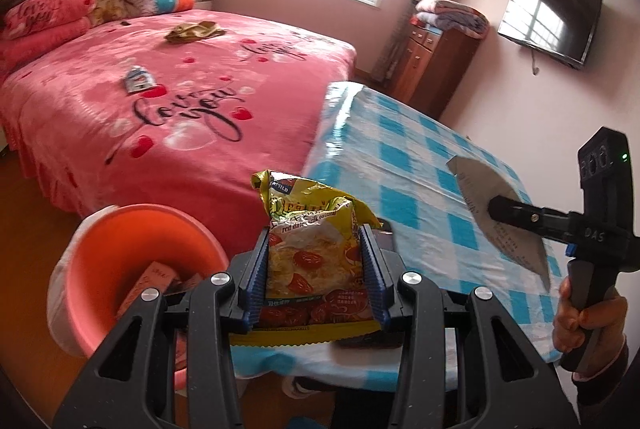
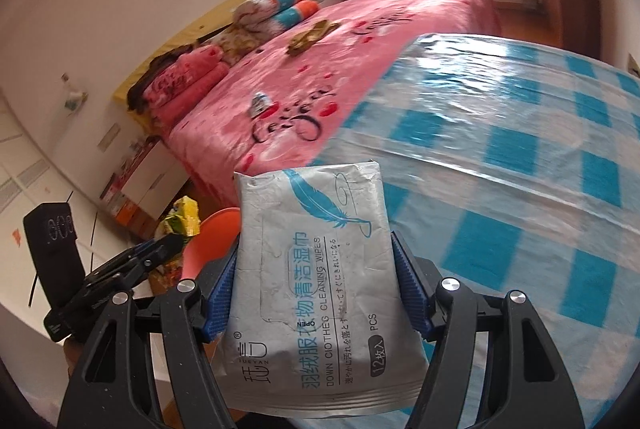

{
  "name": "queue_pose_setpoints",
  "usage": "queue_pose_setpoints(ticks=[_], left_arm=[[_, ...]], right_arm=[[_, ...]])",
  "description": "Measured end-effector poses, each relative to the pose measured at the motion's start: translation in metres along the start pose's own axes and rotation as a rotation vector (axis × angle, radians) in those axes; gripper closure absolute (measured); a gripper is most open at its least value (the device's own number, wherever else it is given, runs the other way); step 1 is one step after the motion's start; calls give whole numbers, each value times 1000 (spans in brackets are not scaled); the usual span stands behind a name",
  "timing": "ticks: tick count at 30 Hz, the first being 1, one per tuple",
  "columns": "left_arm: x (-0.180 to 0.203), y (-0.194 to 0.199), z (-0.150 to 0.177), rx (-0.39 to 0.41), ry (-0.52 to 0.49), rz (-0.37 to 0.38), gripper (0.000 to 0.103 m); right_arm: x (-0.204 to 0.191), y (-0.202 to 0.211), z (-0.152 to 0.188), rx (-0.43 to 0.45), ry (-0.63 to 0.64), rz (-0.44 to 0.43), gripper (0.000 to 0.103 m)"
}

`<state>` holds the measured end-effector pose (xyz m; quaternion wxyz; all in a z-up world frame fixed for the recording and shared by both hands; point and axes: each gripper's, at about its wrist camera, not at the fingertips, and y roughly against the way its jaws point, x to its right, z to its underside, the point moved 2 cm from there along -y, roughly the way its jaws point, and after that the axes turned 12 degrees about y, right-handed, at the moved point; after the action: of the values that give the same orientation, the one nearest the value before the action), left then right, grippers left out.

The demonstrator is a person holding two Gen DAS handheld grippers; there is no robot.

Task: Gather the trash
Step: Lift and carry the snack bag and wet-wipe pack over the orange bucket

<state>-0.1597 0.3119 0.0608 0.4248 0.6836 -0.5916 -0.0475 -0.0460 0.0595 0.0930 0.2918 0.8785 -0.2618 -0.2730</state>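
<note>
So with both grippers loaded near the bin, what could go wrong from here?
1. The left gripper holds the yellow oatmeal bag beside the orange bin, not over it; released now, it may land on the checked table.
2. The right gripper holds the wipes pack by its edges; the soft pack could buckle and slip.
3. The grippers could collide at the bin.

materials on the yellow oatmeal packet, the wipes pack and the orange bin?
Oatmeal packet: thin glossy printed film, probably plastic or foil laminate; it is crinkled and torn at the top.
Wipes pack: soft matte silver-grey film pouch, wrinkled, with printed text.
Orange bin: looks like smooth moulded plastic, with a dull sheen on the inner wall; what seems a white liner hangs over its rim.
</note>
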Motion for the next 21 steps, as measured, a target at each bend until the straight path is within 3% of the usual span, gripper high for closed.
queue_pose_setpoints(ticks=[13, 21], left_arm=[[-90, 15, -3, 30, 166, -115, 59], [-122, 17, 3, 28, 229, -147, 59]], right_arm=[[-94, -55, -35, -65, 181, -123, 34], [-139, -92, -45, -109, 261, -176, 34]])
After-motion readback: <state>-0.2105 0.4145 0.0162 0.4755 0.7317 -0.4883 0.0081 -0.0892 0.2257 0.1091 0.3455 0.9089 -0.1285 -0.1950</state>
